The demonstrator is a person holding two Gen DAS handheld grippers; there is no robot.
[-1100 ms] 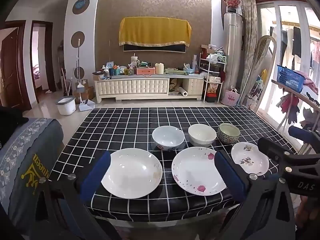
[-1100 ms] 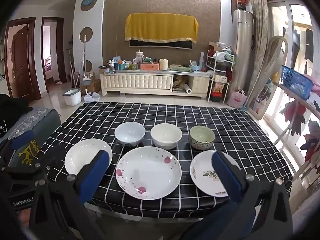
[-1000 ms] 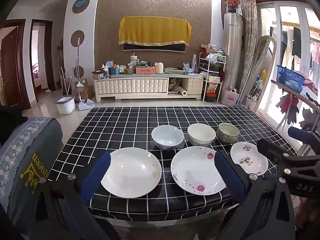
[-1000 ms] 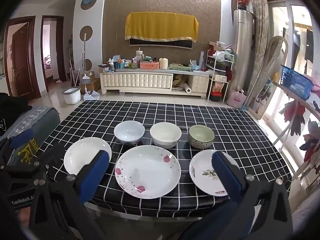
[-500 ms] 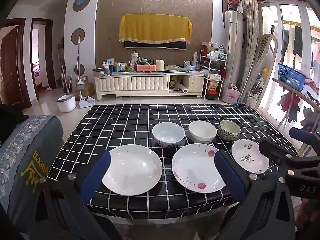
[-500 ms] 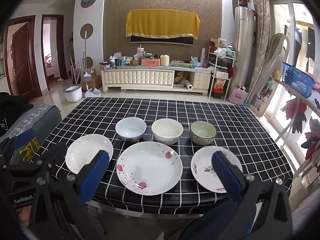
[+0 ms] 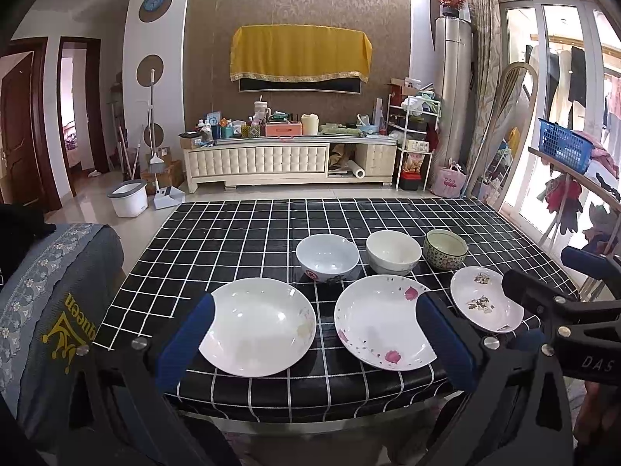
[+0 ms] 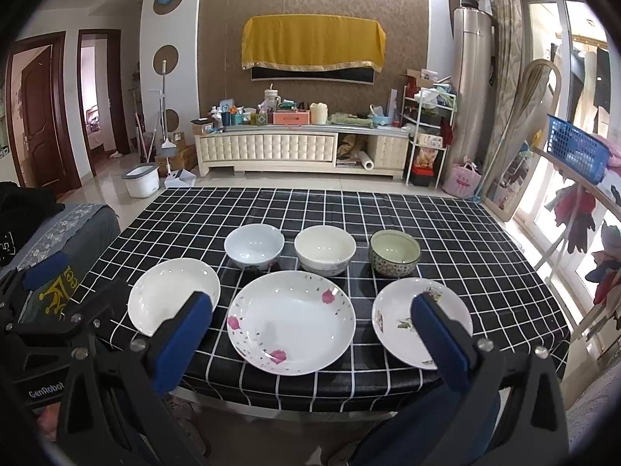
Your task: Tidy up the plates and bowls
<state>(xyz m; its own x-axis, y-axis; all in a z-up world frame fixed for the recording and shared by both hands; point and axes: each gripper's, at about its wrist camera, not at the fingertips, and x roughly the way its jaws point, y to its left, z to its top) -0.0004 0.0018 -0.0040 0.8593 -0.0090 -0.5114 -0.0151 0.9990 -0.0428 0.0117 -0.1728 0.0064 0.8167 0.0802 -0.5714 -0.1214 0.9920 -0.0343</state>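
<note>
**Plates and bowls all on table, nothing picked up**

Plates in the near row, 3 of them: plain white plate point(image 7: 256, 324) on the left, pink-flower plate point(image 8: 291, 328) in the middle, small leaf-print plate point(image 8: 403, 320) on the right. Bowls in the row behind, also 3: pale blue bowl point(image 8: 254, 246), cream bowl point(image 8: 325, 249), green patterned bowl point(image 8: 395, 258). All sit apart on the black checked table point(image 7: 233, 233), none stacked yet.

Left tongs point(image 7: 312, 336) spread wide, empty, hanging off the near table edge in front of the white plate. Right tongs point(image 8: 310, 334) also wide apart and empty, framing the flower plate.

Risks, judged from the layout:
- Plates lie flat with low rims, so a pad may slide over the rim instead of getting under it and push the plate into the bowls just behind.
- Glazed ceramic is probably slick; a thin edge pinch could let a plate tilt and drop.
- Near row sits close to the table edge, so a pull toward the person could take a plate off.
- Stacking a bigger plate on the smaller one would leave it rocking.
- Both tongs work close together and may collide.
</note>
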